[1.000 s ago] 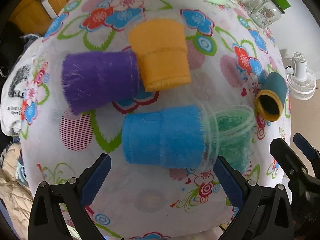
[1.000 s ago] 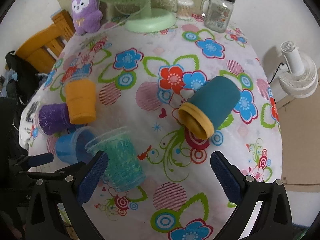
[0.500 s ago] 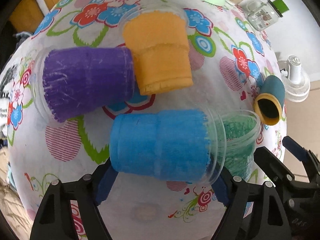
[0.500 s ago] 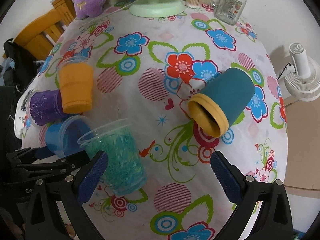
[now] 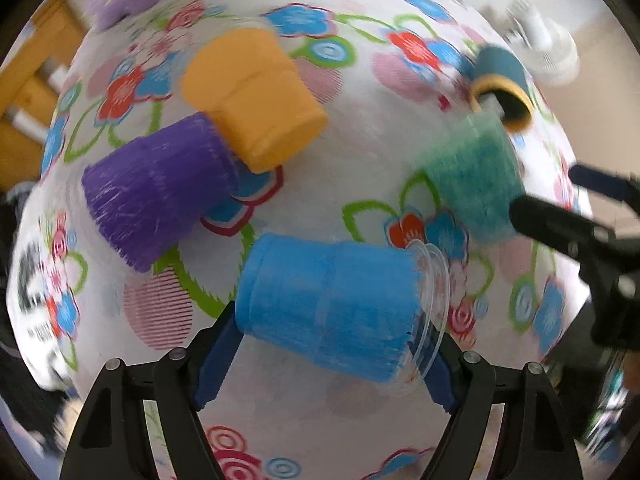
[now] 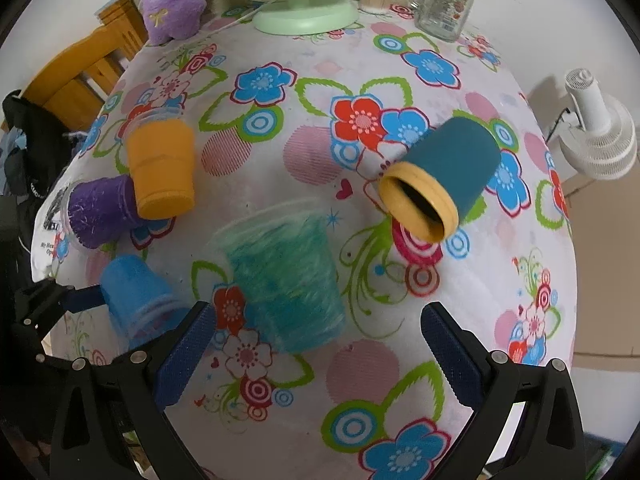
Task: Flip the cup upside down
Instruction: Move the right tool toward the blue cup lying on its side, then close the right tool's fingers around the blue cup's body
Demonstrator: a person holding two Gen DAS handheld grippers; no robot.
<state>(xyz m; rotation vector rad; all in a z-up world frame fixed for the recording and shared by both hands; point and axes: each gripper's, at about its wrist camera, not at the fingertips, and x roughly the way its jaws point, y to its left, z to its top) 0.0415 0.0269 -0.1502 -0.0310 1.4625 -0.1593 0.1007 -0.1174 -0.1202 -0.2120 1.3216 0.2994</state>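
Observation:
My left gripper is shut on the blue cup, held sideways just above the flowered tablecloth; the cup also shows in the right wrist view. The green cup has come free of the blue cup's mouth and lies on its side on the cloth, blurred. My right gripper is open, its jaws wide either side of the green cup's base, not touching it. A teal cup with a yellow rim lies on its side farther right.
An orange cup and a purple cup lie on their sides at the left, touching. A green fan base, a glass jar and a purple plush toy stand at the far edge. A wooden chair is left.
My left gripper closed on the blue cup and pulled it away left, out of the green cup. The green cup rolled free toward the middle. My right gripper stayed open.

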